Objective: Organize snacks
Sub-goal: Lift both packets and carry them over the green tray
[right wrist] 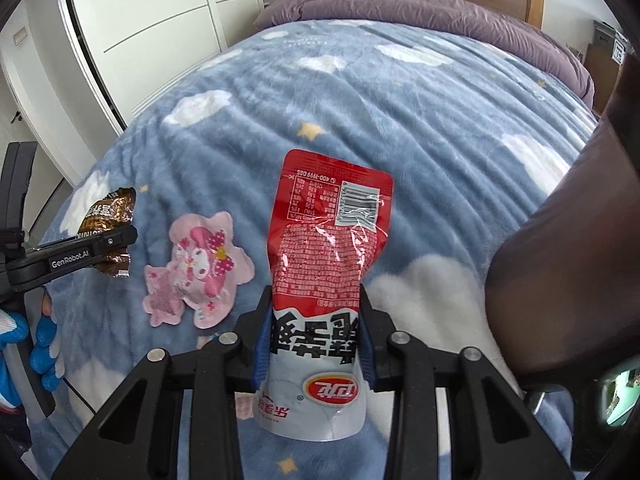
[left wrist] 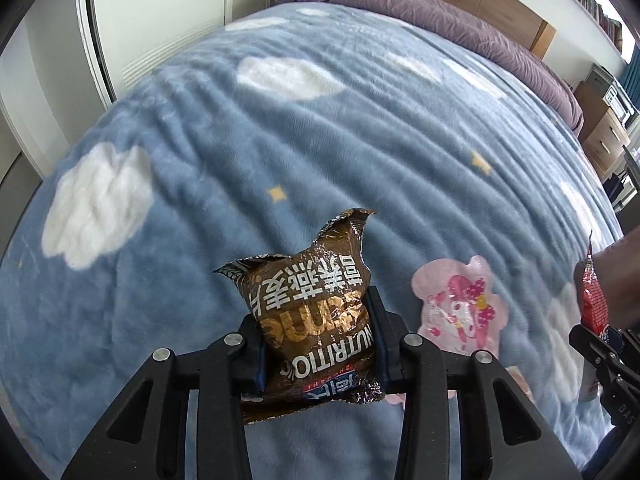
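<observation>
My left gripper (left wrist: pixel 318 340) is shut on a brown and gold snack bag (left wrist: pixel 312 304), held above the blue blanket; the bag also shows in the right wrist view (right wrist: pixel 108 216), clamped in the left gripper (right wrist: pixel 102 246). My right gripper (right wrist: pixel 316 340) is shut on a red and white chip bag (right wrist: pixel 324 256), held upright over the bed; part of that bag shows at the right edge of the left wrist view (left wrist: pixel 594 300). A pink cartoon-shaped snack packet (left wrist: pixel 460 308) lies flat on the blanket between the two grippers; it also shows in the right wrist view (right wrist: pixel 198 268).
The blue cloud-print blanket (left wrist: pixel 320 140) covers the bed. Purple pillows (left wrist: pixel 420 8) lie along the wooden headboard. White wardrobe doors (right wrist: pixel 152 20) stand to the left. A wooden nightstand (left wrist: pixel 604 136) stands at far right. A dark cushion-like shape (right wrist: pixel 560 260) sits at the right.
</observation>
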Motion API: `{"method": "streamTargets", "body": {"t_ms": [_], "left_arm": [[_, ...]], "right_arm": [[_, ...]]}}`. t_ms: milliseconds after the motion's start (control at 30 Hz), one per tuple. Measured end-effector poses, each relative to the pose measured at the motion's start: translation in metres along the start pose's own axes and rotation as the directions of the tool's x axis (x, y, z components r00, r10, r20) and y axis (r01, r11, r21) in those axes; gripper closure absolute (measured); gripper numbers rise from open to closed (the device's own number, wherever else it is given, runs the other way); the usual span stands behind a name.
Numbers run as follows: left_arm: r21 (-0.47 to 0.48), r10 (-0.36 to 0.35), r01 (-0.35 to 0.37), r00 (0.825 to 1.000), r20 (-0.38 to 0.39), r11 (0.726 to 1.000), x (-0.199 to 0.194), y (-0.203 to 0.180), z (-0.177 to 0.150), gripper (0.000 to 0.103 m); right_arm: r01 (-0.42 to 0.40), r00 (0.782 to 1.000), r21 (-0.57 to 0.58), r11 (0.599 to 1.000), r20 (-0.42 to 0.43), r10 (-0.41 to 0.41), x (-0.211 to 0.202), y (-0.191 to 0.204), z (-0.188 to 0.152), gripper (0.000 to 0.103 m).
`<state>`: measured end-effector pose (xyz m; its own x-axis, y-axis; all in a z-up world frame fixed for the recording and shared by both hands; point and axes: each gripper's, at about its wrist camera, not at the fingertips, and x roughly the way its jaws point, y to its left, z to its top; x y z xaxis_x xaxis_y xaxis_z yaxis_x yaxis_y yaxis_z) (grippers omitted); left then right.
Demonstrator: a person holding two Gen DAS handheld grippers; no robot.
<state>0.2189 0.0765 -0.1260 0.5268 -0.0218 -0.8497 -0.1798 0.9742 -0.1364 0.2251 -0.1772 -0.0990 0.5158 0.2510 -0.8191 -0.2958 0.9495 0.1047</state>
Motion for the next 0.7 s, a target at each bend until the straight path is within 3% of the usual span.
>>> {"method": "streamTargets", "body": {"t_ms": [300, 700], "left_arm": [[0.02, -0.002, 0.0, 0.998, 0.063, 1.0, -0.054, 0.003, -0.009, 0.069], [0.073, -0.016, 0.011, 0.997, 0.08, 0.997, -0.108, 0.004, -0.043, 0.069]], "right_arm": [[-0.007, 0.998, -0.011, 1.0, 0.057, 0.008, -0.059, 0.013, -0.01, 0.052], [0.0, 0.997, -0.019, 1.0, 0.081, 0.001, -0.117, 0.029, -0.045, 0.052]]}}
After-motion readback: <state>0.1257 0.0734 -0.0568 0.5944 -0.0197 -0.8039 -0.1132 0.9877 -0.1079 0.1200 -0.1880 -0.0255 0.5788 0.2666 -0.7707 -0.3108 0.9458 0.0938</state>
